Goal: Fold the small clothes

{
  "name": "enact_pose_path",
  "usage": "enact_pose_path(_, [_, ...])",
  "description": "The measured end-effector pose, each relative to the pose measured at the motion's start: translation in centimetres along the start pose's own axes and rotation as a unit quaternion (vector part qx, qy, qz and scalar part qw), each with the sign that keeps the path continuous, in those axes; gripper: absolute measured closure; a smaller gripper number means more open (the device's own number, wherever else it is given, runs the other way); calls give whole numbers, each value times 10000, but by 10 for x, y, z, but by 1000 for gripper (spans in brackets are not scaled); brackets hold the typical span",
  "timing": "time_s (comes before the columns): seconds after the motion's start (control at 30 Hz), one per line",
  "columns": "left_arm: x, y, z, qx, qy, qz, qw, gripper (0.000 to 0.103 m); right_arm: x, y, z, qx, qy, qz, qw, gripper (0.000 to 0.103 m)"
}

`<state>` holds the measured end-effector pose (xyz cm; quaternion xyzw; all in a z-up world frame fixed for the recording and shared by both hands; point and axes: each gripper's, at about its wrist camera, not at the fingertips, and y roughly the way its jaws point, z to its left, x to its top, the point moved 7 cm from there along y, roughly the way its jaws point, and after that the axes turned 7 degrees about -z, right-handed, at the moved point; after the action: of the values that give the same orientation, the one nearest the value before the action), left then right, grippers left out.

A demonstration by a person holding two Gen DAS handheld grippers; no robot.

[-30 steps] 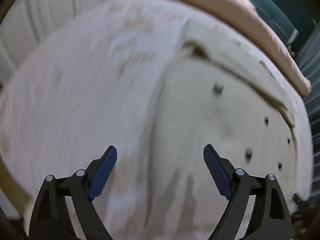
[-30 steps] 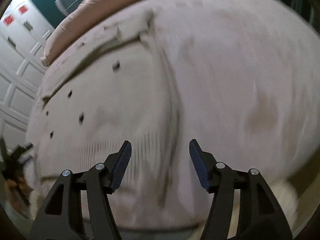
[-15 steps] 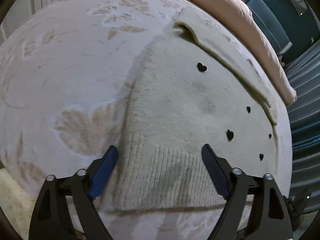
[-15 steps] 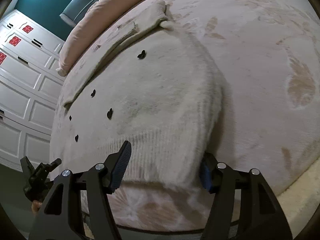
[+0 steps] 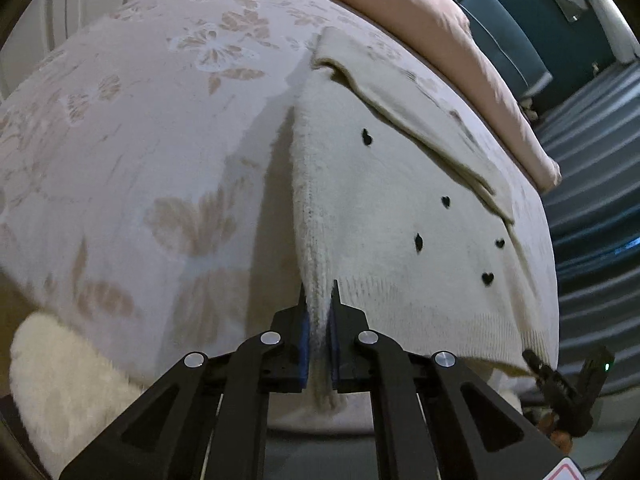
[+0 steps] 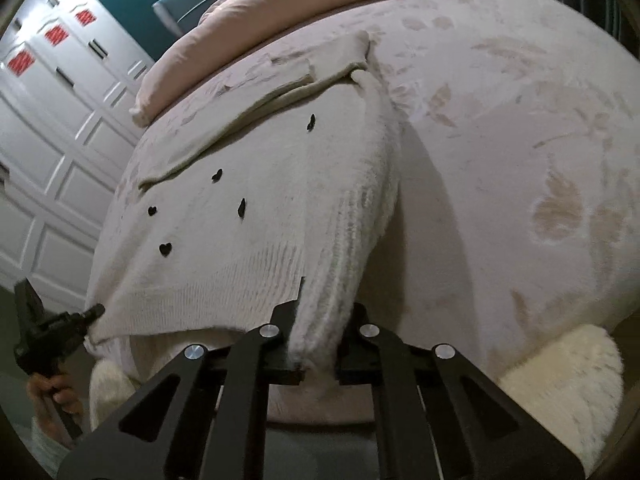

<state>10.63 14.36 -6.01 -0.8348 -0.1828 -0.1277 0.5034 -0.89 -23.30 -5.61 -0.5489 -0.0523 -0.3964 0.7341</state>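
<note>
A cream knit sweater [image 5: 384,216] with small black hearts lies flat on a bed with a pale butterfly-print cover [image 5: 140,140]. Its ribbed hem faces me and a sleeve is folded across the top. My left gripper [image 5: 318,308] is shut on the sweater's left hem corner, pinching it into a ridge. In the right wrist view the sweater [image 6: 248,208] shows again. My right gripper [image 6: 320,320] is shut on its right hem corner, which bunches up between the jaws. Each gripper shows at the other view's edge: the right [image 5: 560,384] and the left [image 6: 44,332].
A pink duvet [image 5: 420,40] lies rolled along the bed's far side. A fluffy white rug [image 5: 60,384] lies on the floor by the bed's near edge, also in the right wrist view [image 6: 560,392]. White wardrobe doors [image 6: 52,120] stand at the left.
Both grippers have gone from wide open to shut on the sweater's two hem corners. The corners now bunch up off the cover.
</note>
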Motion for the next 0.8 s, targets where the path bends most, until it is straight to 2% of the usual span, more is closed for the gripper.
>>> enact_pose_path(0.17, [-49, -31, 8, 58, 269, 341, 9990, 98, -46, -35, -10, -103, -273, 442, 9986, 96])
enact_pose_path(0.27, [-94, -50, 22, 95, 80, 839, 9964, 98, -91, -57, -15, -168, -580, 1009, 9931, 96])
enact_pose_path(0.37, [-133, -72, 33, 122, -159, 1205, 9925, 98, -132, -79, -19, -67, -526, 1652, 9848, 96])
enact_pose_path(0.4, [-142, -81, 34, 114, -241, 1294, 9912, 98, -140, -85, -18, -21, -508, 1798, 9824, 96])
enact_pose_path(0.47, [-140, -92, 30, 50, -318, 1252, 9916, 98, -147, -96, -14, 70, -570, 1928, 9796, 96])
enact_pose_path(0.53, [-114, -100, 18, -72, -207, 966, 9951, 98, -126, -100, -9, 155, -630, 1719, 9830, 96])
enact_pose_path(0.6, [-76, -98, 1, -234, 38, 629, 9977, 98, -72, -94, -8, 233, -580, 1082, 9922, 96])
enact_pose_path(0.63, [-42, -91, -12, -321, 258, 329, 9986, 98, -43, -89, -10, 265, -494, 744, 9957, 96])
enact_pose_path(0.67, [-17, -85, -24, -364, 383, 128, 9985, 98, 4, -79, -14, 315, -310, 170, 9989, 96])
enact_pose_path(0.73, [33, -72, -46, -358, 586, -425, 9967, 98, 66, -57, -16, 515, -79, -562, 9971, 95])
enact_pose_path(0.8, [89, -51, -71, -429, 747, -1012, 9911, 93, 112, -38, -14, 400, -21, -1181, 9922, 91])
